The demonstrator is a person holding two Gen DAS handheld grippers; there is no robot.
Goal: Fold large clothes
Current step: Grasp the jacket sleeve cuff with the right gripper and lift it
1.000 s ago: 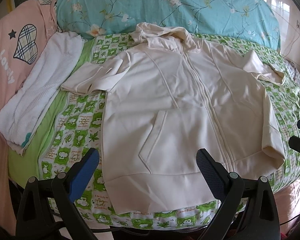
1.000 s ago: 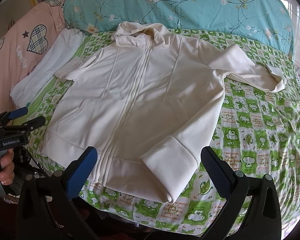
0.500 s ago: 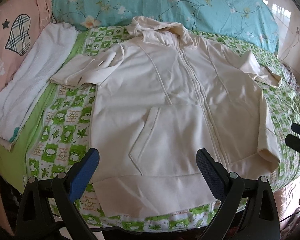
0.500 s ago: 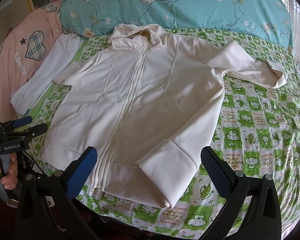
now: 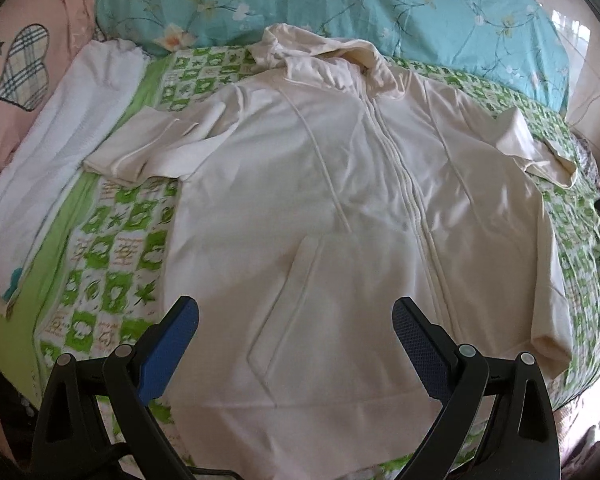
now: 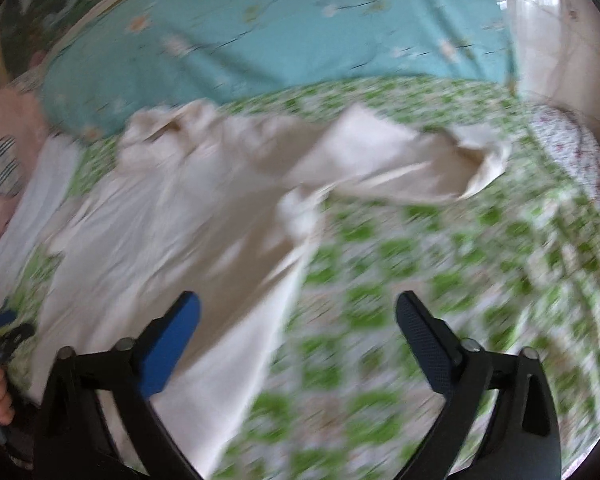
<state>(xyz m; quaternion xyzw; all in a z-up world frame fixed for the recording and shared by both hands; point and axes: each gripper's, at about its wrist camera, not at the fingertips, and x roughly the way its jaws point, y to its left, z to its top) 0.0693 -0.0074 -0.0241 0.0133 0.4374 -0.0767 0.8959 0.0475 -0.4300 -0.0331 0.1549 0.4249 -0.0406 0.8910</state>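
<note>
A bed (image 5: pixel 112 248) fills both views, covered with a green-and-white checked sheet printed with leaves and small animals. Across its far end lies a long turquoise pillow (image 5: pixel 340 12) with a flower pattern. To the left of the bed sits a pink cushion (image 5: pixel 16 80) bearing a plaid heart and a star.

A cream zip-up hoodie (image 5: pixel 340 208) lies spread flat on the sheet, front side up, zip closed, hood toward the turquoise pillow and hem toward the near edge of the bed. One sleeve is bent near the pink cushion's side; the other sleeve (image 6: pixel 400 160) reaches out over the sheet on the opposite side, its cuff open. A folded white towel (image 5: pixel 60 152) lies along the bed's left edge, just beside the bent sleeve.

The left hand-held gripper (image 5: pixel 296 320) hovers over the hoodie's hem with its jaws spread wide and nothing between them. The right hand-held gripper (image 6: pixel 298 320), seen in a heavily blurred view, is above the hoodie's side edge and the bare sheet; its jaws are wide but closing, with nothing gripped.

At the right view's lower left edge, a person's fingers (image 6: pixel 0 404) wrap a handle.
</note>
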